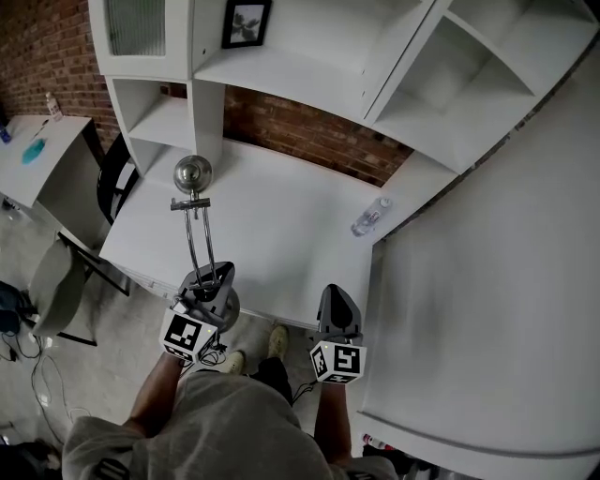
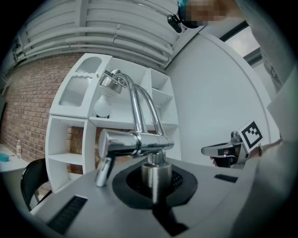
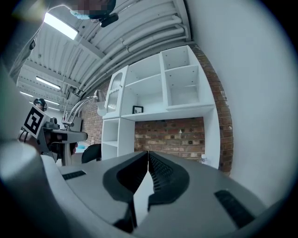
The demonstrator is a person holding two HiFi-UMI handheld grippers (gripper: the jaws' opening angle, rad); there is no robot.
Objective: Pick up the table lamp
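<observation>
1. Table lamp (image 1: 199, 234): chrome, clamped in the left gripper (image 1: 212, 277) and held at the near edge of the white surface (image 1: 281, 234), toward its left end in the head view.
2. The left fingers (image 2: 125, 183) are closed on the lamp's short vertical post (image 2: 156, 169). The post sits dead centre between the dark pads in the left gripper view.
3. Above the post there is a horizontal chrome joint (image 2: 125, 144). From it two thin arms (image 2: 139, 107) curve up to the lamp head (image 2: 111, 81). The lamp stands upright in the grip.
4. In the head view the lamp head is on the far side of the gripper, toward the white shelf unit (image 1: 169, 122). The round base (image 1: 228, 305) shows just under the fingers at the surface edge. Cannot tell whether the base touches the surface.
5. Right gripper (image 1: 336, 292): its fingers (image 3: 163, 174) are pressed together with nothing between them. It is beside the left gripper, not touching it, at the same near edge.
6. Each gripper shows at the side of the other's view, marker cube included.
7. A clear plastic bottle (image 1: 371, 217) lies on the surface toward its right side, well apart from the lamp.
8. A framed picture (image 1: 247, 22) stands on a shelf of the unit, and the brick wall (image 1: 309, 136) is behind.
9. A black chair (image 1: 114, 178) is just left of the surface. The person's shoes (image 1: 253, 352) show on the floor below the edge.
</observation>
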